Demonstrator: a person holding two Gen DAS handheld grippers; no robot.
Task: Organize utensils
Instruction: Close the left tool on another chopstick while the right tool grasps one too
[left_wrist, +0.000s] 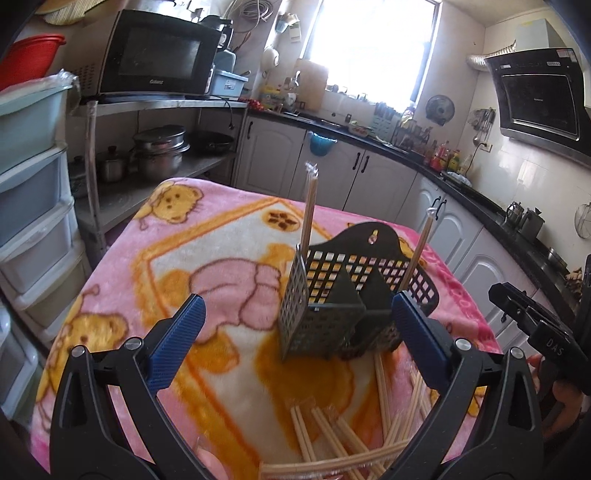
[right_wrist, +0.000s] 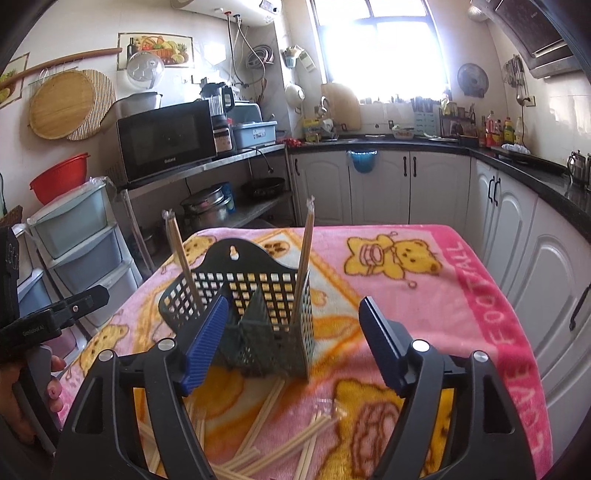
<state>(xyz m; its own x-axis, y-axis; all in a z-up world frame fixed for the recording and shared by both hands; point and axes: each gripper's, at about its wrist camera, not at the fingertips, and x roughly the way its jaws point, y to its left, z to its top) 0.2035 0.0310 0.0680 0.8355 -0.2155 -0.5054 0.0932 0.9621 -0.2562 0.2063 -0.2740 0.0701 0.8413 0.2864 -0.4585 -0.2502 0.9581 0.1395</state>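
Note:
A dark perforated utensil caddy with compartments stands on the pink bear blanket; it also shows in the right wrist view. Two wrapped chopstick pairs stand upright in it, one in the left part and one at the right; the right wrist view shows them too. Several loose chopsticks lie on the blanket in front of the caddy. My left gripper is open and empty, just short of the caddy. My right gripper is open and empty, near the caddy's front.
White drawer units stand left of the table. A metal shelf holds a microwave and pots. White cabinets with a dark counter run behind and to the right. The other hand-held gripper shows at each view's edge.

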